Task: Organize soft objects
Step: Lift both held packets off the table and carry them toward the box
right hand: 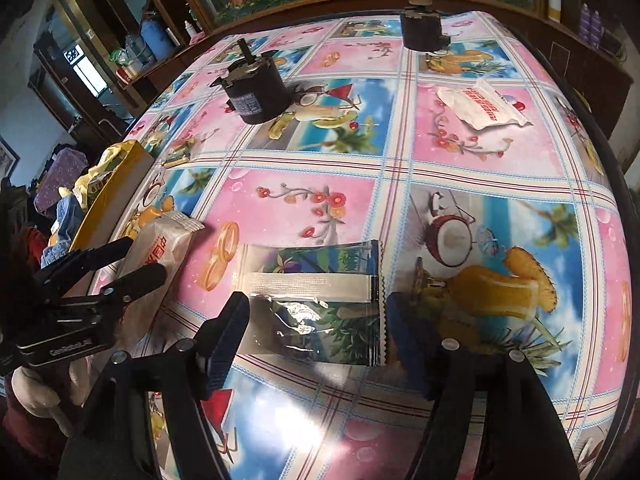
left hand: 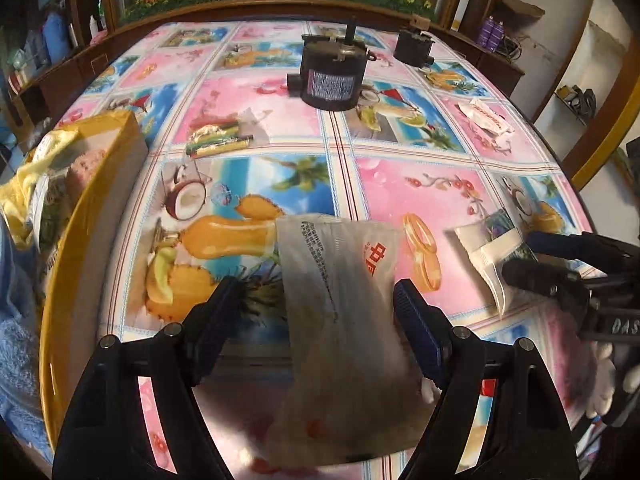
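Observation:
A translucent white packet [left hand: 340,300] with red characters lies between the fingers of my left gripper [left hand: 316,300]. The jaws stand open: tablecloth shows between the left pad and the packet, while the right pad is at its edge. In the right wrist view the same packet [right hand: 160,244] sits under the left gripper [right hand: 124,260]. My right gripper [right hand: 316,312] stands open around a tropical-print packet [right hand: 316,300] with a silver strip, flat on the table with slim gaps at both pads. From the left wrist view that packet [left hand: 490,248] shows at the right gripper's [left hand: 532,256] tips.
A yellow bin [left hand: 80,220] holding cloths and packets stands at the table's left. Two black motor-like cylinders [left hand: 332,76] [left hand: 414,46] stand at the back. A white packet with red print [right hand: 480,106] and a green-yellow packet [left hand: 220,140] lie on the cloth. White-gloved hands [left hand: 608,372] hold the grippers.

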The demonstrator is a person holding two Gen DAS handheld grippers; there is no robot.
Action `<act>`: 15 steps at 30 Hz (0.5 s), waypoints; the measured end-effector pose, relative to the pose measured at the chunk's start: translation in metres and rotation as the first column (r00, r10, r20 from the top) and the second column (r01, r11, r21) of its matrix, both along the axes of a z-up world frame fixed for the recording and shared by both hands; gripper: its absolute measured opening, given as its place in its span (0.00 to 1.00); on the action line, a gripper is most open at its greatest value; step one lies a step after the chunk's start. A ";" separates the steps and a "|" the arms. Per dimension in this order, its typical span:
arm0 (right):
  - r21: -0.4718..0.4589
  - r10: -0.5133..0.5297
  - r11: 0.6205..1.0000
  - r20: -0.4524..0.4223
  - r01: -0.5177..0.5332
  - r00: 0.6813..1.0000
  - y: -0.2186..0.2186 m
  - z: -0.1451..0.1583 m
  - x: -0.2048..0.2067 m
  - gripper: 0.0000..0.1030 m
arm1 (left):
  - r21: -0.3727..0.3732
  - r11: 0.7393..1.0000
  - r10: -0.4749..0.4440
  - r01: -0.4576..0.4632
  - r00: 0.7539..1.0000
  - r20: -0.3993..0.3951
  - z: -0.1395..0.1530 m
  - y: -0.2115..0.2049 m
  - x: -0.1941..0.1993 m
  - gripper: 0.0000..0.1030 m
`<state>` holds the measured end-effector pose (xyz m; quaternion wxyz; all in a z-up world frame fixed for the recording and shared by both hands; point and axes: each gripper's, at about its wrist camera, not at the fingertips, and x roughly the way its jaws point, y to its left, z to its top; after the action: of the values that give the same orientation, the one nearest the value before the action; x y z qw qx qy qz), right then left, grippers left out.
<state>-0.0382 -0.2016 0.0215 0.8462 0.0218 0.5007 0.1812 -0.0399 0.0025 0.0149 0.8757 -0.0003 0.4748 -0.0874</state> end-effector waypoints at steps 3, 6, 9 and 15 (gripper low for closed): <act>-0.068 0.027 0.997 0.027 -0.025 0.999 0.012 -0.001 -0.003 0.79 | 0.055 0.998 -0.014 0.013 1.000 0.006 -0.004 -0.008 0.001 0.77; -0.091 0.036 0.995 0.040 -0.032 0.999 0.025 -0.003 0.001 0.80 | 0.070 0.997 -0.031 0.028 0.999 0.036 -0.006 -0.013 0.000 0.78; -0.132 0.030 0.991 0.056 -0.023 0.998 0.035 -0.005 0.004 0.81 | 0.035 0.999 -0.026 0.024 0.998 0.053 -0.004 -0.007 0.000 0.58; -0.162 0.070 0.985 0.101 -0.053 0.992 0.050 -0.005 -0.006 0.65 | -0.086 0.996 -0.019 0.023 0.999 0.050 0.002 0.007 0.001 0.40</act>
<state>-0.0447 -0.1518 0.0170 0.8647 -0.0709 0.4681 0.1678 -0.0394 0.0100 0.0164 0.8855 -0.0311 0.4487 -0.1170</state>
